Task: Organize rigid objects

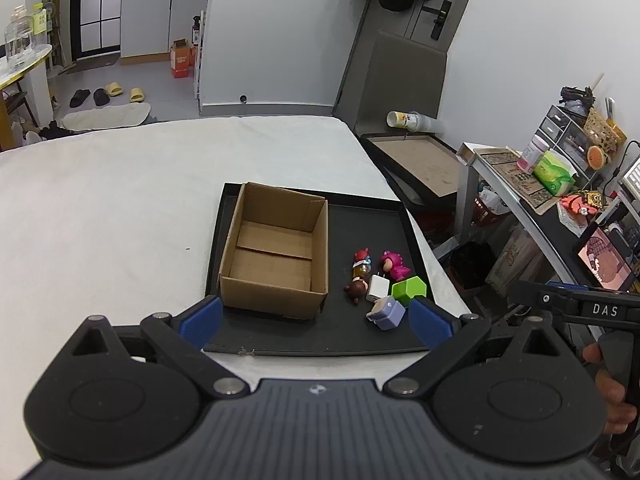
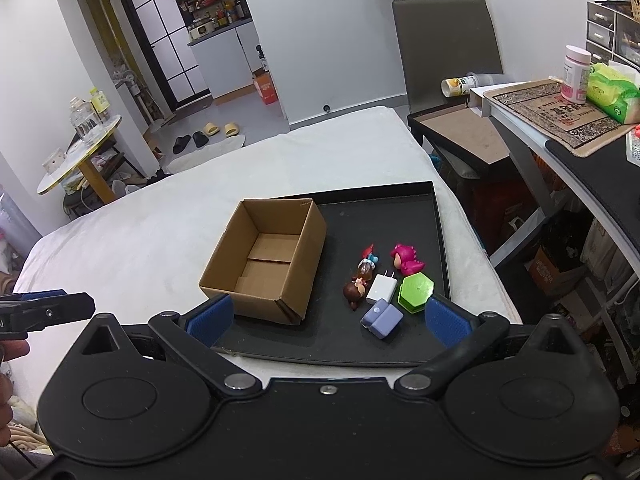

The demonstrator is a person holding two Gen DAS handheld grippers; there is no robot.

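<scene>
A black tray point(image 1: 360, 224) point(image 2: 400, 208) lies on the white bed and bears an empty cardboard box point(image 1: 276, 260) point(image 2: 264, 264) on its left. To the box's right lie a pink figurine point(image 1: 390, 264) point(image 2: 404, 258), a red-capped figurine point(image 1: 362, 262) point(image 2: 368, 260), a brown bear figurine point(image 1: 355, 290) point(image 2: 354, 292), a white charger point(image 1: 378, 287) point(image 2: 380, 289), a green hexagonal box point(image 1: 410, 290) point(image 2: 416, 290) and a lilac charger point(image 1: 385, 312) point(image 2: 382, 318). My left gripper point(image 1: 316, 320) and right gripper point(image 2: 328, 320) hover open above the tray's near edge, holding nothing.
The white bed point(image 1: 120, 208) spreads to the left and beyond the tray. Right of the bed stand a dark frame point(image 1: 416, 160), a grey chair point(image 2: 444, 32) and a cluttered desk point(image 2: 560, 120). A person's hand point(image 1: 612, 392) holds the other gripper's handle.
</scene>
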